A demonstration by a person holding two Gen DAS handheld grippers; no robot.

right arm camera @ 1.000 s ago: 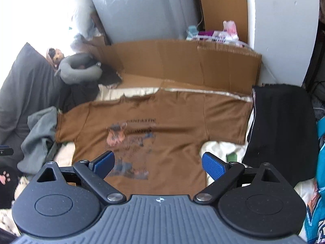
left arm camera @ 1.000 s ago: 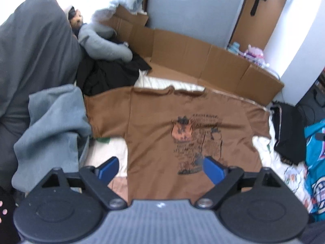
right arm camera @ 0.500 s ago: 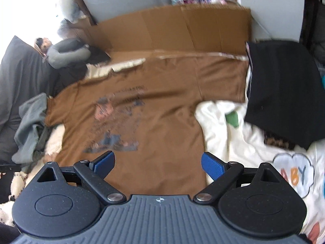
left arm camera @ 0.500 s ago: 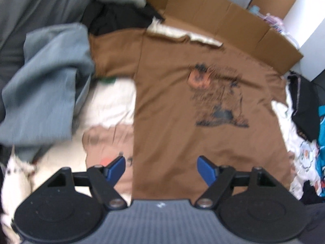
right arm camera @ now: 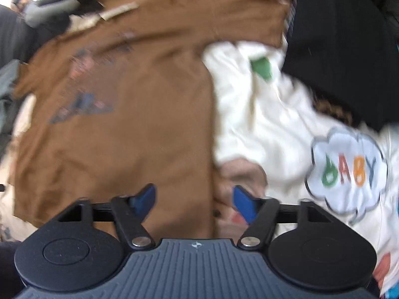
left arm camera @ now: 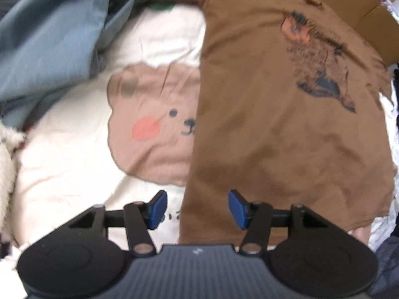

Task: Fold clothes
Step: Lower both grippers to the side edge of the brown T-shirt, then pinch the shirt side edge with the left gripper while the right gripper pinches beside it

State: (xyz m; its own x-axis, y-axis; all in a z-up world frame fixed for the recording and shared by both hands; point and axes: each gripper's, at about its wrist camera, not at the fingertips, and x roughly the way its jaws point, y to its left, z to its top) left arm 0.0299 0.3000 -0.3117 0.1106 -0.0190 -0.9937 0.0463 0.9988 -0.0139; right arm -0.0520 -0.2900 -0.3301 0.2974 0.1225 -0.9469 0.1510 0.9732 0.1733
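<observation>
A brown t-shirt (left arm camera: 279, 129) with a dark chest print lies flat on a cream blanket (left arm camera: 64, 164). My left gripper (left arm camera: 197, 208) hangs low over the shirt's bottom left corner. Its blue pads straddle the shirt's side edge and its jaws are closing, apart from the cloth. In the right wrist view the same t-shirt (right arm camera: 129, 129) fills the left half. My right gripper (right arm camera: 193, 199) straddles the shirt's right side edge near the hem. Its jaws are closing too, with the pads not pressing on the cloth.
A grey-blue garment (left arm camera: 49, 35) is heaped at the upper left. Cardboard (left arm camera: 361, 10) lines the far side. A black garment (right arm camera: 344, 42) lies to the right of the shirt, above a "BABY" cloud print (right arm camera: 346, 172) on the blanket.
Both grippers have dropped close to the shirt's lower corners and tipped to look down. The jaws of both have narrowed. The room beyond has left the view.
</observation>
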